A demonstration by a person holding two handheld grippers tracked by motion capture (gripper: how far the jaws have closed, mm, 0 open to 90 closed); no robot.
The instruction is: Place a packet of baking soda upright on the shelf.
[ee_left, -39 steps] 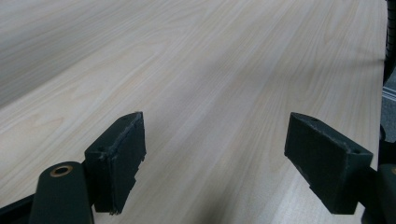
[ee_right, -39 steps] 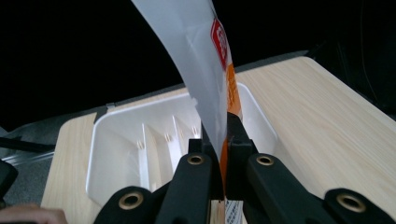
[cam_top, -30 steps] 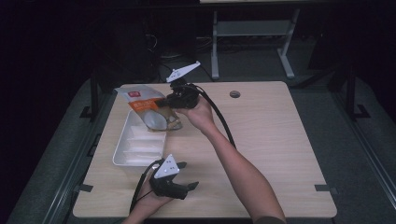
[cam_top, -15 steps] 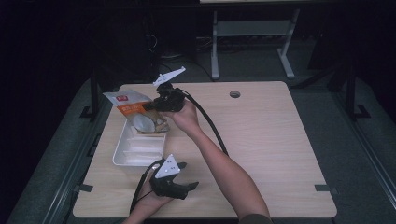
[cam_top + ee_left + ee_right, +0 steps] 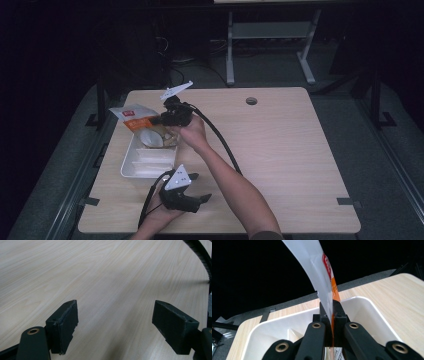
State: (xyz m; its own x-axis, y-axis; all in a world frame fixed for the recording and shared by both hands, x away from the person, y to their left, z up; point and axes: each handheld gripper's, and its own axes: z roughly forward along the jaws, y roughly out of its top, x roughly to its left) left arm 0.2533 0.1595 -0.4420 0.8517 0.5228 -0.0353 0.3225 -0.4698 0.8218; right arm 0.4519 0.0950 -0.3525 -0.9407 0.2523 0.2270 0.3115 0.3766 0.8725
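Note:
A white and orange plastic packet (image 5: 136,119) with a red label hangs over the far end of a white tray (image 5: 131,161) at the table's left. My right gripper (image 5: 161,120) is shut on the packet; in the right gripper view the packet (image 5: 323,275) rises from between the two closed jaws, above the tray (image 5: 367,305). My left gripper (image 5: 202,199) rests near the table's front edge, wide open. In the left gripper view its pads (image 5: 65,325) stand far apart with bare wood between them.
The tray holds pale contents (image 5: 150,156) in its near part. A round cable hole (image 5: 251,101) is at the table's far side. The right gripper's black cable (image 5: 220,142) trails across the table (image 5: 290,160). A metal stand (image 5: 270,35) is beyond the table.
My right gripper has moved left and toward the tray with the packet in it. The left gripper has stayed in place.

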